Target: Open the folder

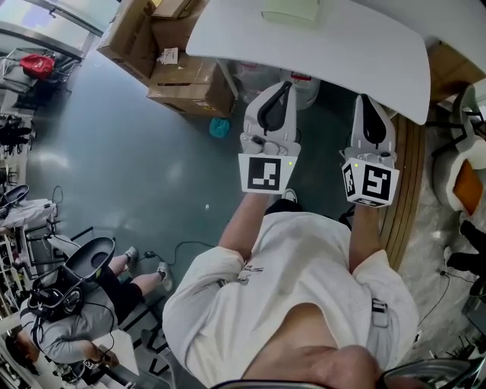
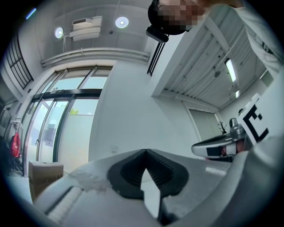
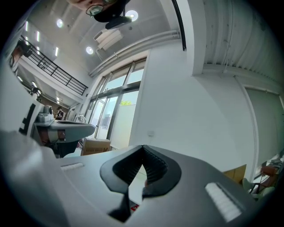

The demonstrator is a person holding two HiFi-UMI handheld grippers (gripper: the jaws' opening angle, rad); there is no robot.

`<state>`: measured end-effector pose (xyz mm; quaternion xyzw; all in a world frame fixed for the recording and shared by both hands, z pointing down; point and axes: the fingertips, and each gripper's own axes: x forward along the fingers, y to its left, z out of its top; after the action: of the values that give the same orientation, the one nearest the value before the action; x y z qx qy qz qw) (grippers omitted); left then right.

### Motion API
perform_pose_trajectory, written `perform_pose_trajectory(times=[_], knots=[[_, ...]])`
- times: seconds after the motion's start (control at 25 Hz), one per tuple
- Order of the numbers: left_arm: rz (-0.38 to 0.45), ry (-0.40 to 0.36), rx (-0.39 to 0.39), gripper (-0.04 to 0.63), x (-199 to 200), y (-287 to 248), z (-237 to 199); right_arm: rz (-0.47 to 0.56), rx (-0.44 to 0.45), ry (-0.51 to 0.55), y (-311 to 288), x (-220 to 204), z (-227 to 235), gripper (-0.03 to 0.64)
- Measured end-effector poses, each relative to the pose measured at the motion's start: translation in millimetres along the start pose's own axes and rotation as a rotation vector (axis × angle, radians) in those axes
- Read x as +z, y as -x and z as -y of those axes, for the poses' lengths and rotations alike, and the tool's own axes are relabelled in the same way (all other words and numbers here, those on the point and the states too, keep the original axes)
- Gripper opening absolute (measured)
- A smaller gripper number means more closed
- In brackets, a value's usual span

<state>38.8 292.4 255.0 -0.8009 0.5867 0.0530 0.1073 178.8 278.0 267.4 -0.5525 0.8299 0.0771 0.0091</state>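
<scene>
A pale green folder (image 1: pixel 292 9) lies flat on the white table (image 1: pixel 342 45) at the top of the head view, its far part cut off by the frame edge. Both grippers are held side by side in the air, short of the table's near edge and pointing toward it. My left gripper (image 1: pixel 285 85) is shut with nothing in it, and its tips meet in its own view (image 2: pixel 145 151). My right gripper (image 1: pixel 364 99) also looks shut and empty (image 3: pixel 143 146). Neither touches the table or the folder. The gripper views show only walls, windows and ceiling.
Cardboard boxes (image 1: pixel 163 53) are stacked on the floor left of the table. A white bin (image 1: pixel 305 87) stands under the table, with a teal thing (image 1: pixel 219 127) on the floor nearby. A seated person (image 1: pixel 83 300) is at lower left, and a chair (image 1: pixel 467 178) stands at right.
</scene>
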Motion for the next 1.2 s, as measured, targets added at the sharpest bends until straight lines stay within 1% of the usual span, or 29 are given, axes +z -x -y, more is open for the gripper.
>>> perform_pose_trajectory(times=[0.24, 0.48, 0.76, 0.92, 1.08, 1.2], knots=[[0.005, 0.006, 0.008, 0.0, -11, -9, -26, 0.0, -0.004, 0.023, -23, -2, -11, 0.0], [0.007, 0.009, 0.012, 0.0, -19, -21, -40, -0.003, -0.007, 0.036, -39, -5, -13, 0.0], [0.008, -0.03, 0.02, 0.0, -35, -32, -40, 0.02, 0.007, 0.017, -58, -25, -5, 0.0], [-0.001, -0.026, 0.035, 0.0, -43, -43, -49, 0.024, 0.014, 0.0, -78, -33, 1, 0.0], [0.002, -0.036, 0.038, 0.0, -45, -65, -51, 0.033, 0.02, -0.005, -96, -34, 12, 0.0], [0.003, -0.049, 0.032, 0.0, -55, -91, -53, 0.034, 0.02, -0.012, -118, -42, 25, 0.0]])
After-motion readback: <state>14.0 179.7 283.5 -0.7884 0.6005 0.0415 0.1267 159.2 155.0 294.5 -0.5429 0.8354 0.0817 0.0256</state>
